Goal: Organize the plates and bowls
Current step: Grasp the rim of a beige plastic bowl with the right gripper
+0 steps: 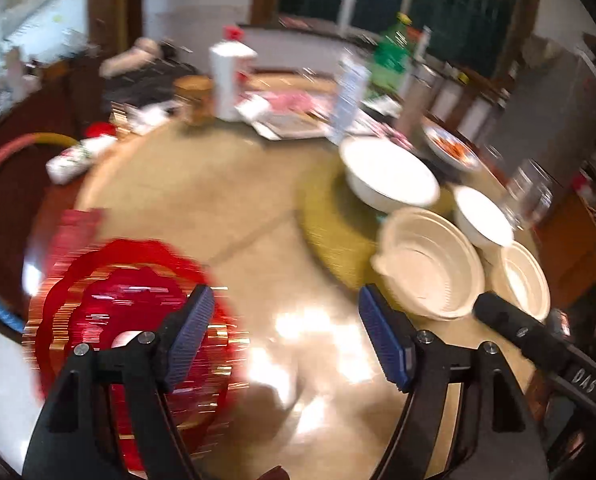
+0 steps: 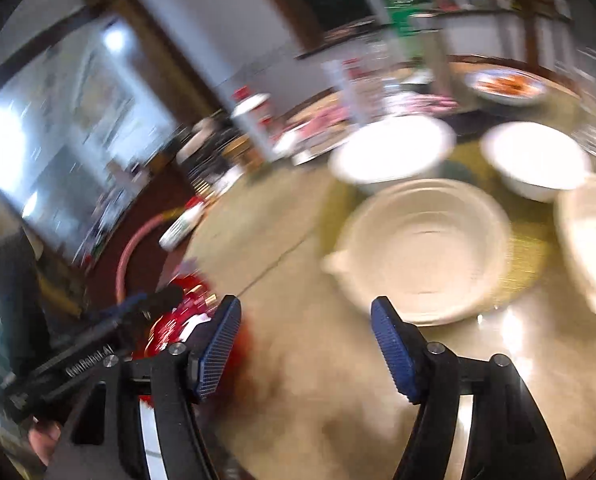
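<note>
In the left wrist view my left gripper [image 1: 285, 336] hangs open over the glossy beige table [image 1: 217, 208], with nothing between its blue pads. A stack of red scalloped plates [image 1: 129, 320] lies just under its left finger. To the right, a cream ribbed bowl [image 1: 430, 264] and a large white bowl [image 1: 390, 176] sit on a yellow-green mat [image 1: 334, 236], with a smaller white bowl [image 1: 482, 216] and a second cream bowl [image 1: 522, 280] beside them. My right gripper [image 2: 306, 348] is open and empty, just short of the cream bowl [image 2: 426, 252]. Both views are blurred.
The far side of the table is crowded with a white bottle with a red cap [image 1: 229, 76], a green bottle [image 1: 390, 52], a jar [image 1: 193, 96], packets and a dish of orange food [image 1: 450, 148]. A clear glass [image 1: 530, 196] stands at the right edge.
</note>
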